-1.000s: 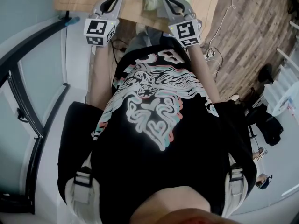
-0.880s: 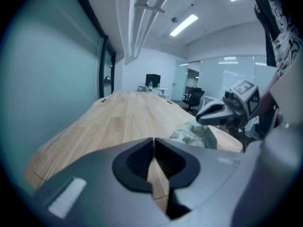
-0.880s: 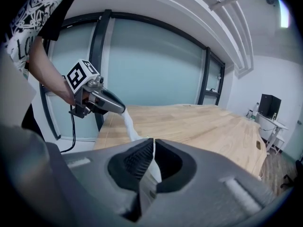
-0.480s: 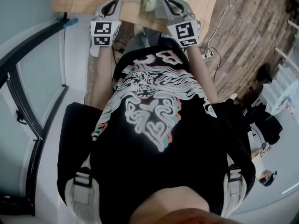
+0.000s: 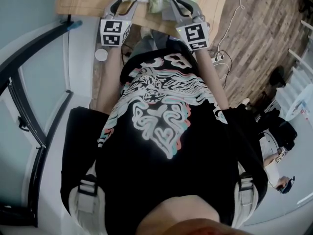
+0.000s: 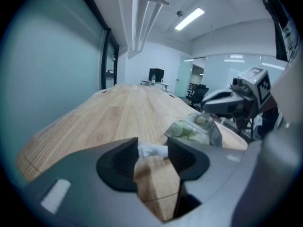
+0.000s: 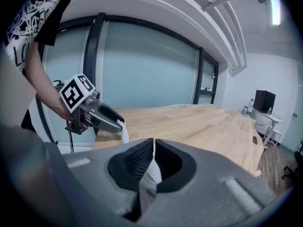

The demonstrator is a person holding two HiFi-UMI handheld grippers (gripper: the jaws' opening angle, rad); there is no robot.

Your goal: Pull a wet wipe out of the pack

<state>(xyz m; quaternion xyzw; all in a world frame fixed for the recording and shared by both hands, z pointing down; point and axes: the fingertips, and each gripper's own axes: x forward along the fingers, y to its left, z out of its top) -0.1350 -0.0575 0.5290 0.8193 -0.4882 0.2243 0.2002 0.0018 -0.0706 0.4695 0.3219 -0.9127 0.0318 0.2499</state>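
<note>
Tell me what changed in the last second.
The left gripper shifted toward the pack in the head view and its jaws have just been opening, letting go of the wet wipe, which lies loose between them. The right gripper stayed shut on the pack; the pack has not moved.

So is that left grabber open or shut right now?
Open. The left gripper's jaws stand apart, having just been opening; the crumpled white wet wipe sits between them.

I see a table (image 6: 118, 112) of pale, smooth, matt wood, a pack (image 6: 194, 129) of glossy crinkled plastic, a wipe (image 6: 152, 150) of soft white cloth.
</note>
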